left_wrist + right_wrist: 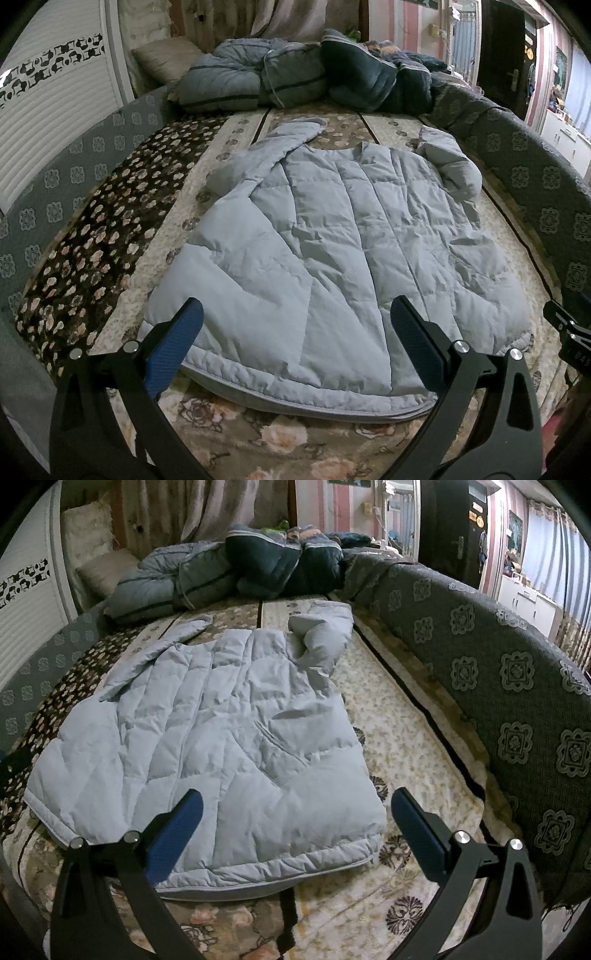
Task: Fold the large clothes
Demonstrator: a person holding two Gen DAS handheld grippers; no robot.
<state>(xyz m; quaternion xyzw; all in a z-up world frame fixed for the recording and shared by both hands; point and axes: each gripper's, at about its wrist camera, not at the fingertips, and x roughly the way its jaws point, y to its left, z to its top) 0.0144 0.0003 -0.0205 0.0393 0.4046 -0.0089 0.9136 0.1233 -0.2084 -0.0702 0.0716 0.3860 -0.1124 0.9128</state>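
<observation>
Floral bedspread [388, 746] bare beside jacket [221, 746]

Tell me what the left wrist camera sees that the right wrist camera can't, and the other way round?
Only the left wrist view shows a bit of the other gripper at its right edge, and the jacket's whole bottom hem.

Only the right wrist view shows the slanted pocket on the jacket and the bare cream blanket beside it.

Both show the grey puffy jacket lying flat on the bed, the bundled quilts behind it, and open gripper fingers.
</observation>
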